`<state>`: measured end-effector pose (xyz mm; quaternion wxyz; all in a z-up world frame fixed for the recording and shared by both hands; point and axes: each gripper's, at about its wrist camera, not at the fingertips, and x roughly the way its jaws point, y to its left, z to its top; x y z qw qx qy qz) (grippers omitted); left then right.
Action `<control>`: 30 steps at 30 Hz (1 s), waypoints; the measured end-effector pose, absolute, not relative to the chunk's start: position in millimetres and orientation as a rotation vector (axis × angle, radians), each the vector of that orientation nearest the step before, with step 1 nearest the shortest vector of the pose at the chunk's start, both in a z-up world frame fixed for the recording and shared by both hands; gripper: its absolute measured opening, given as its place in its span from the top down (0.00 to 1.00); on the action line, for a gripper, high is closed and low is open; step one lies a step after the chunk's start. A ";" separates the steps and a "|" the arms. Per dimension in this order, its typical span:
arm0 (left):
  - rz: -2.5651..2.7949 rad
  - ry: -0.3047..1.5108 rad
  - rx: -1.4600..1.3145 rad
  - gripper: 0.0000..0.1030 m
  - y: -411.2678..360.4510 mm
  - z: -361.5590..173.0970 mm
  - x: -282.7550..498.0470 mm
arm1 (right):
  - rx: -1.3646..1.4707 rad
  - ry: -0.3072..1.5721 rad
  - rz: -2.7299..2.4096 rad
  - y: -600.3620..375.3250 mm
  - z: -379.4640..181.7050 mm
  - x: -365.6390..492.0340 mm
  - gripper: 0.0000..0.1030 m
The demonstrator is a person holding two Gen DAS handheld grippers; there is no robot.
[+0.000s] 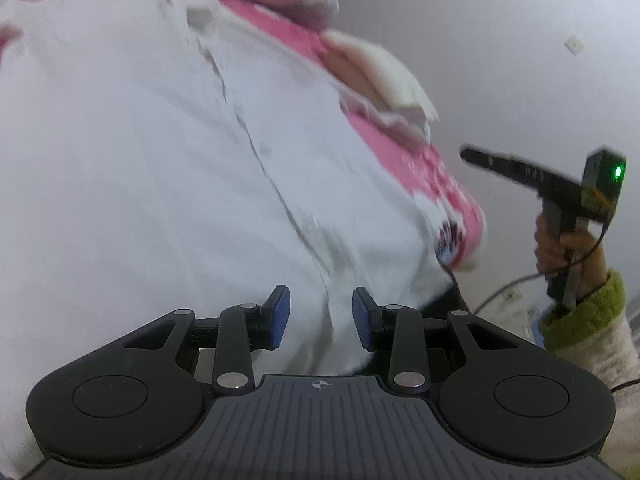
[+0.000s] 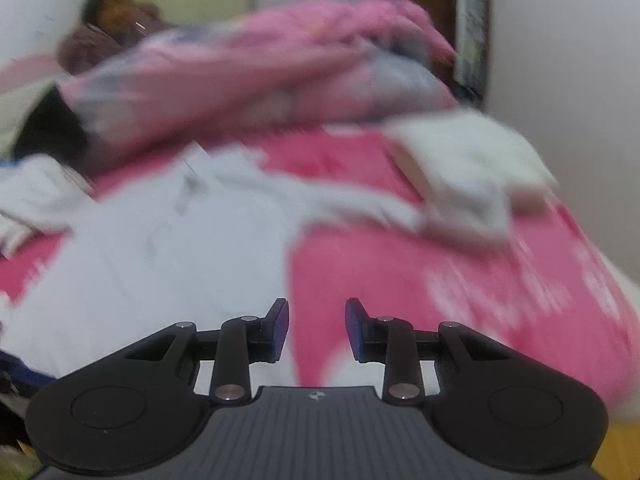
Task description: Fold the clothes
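Note:
A white button-front shirt (image 1: pixel 160 160) lies spread over a pink bedsheet (image 1: pixel 436 176) and fills most of the left wrist view. My left gripper (image 1: pixel 321 318) hovers over the shirt's lower part, its blue pads apart with nothing pinched between them. In the right wrist view the shirt (image 2: pixel 180 248) lies to the left, one sleeve trailing right. My right gripper (image 2: pixel 317 330) stands open over the shirt's edge and the pink sheet (image 2: pixel 400 280), holding nothing. It also shows side-on at the right of the left wrist view, my right gripper (image 1: pixel 474 156), held by a hand (image 1: pixel 560 248) in a green-cuffed sleeve.
A folded white and cream pile (image 2: pixel 472 176) sits on the sheet at the right, also seen as the folded pile (image 1: pixel 384 76). A rumpled pink quilt (image 2: pixel 260 76) lies at the back, a dark garment (image 2: pixel 48 128) at the left, and a person (image 2: pixel 112 20) beyond it. A pale wall (image 1: pixel 520 60) borders the bed.

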<state>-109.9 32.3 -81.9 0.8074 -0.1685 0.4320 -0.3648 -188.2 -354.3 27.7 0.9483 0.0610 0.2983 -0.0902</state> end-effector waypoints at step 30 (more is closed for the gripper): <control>-0.833 0.761 -0.537 0.67 41.2 -114.8 -71.6 | -0.251 0.804 0.090 -268.8 -40.1 237.7 1.00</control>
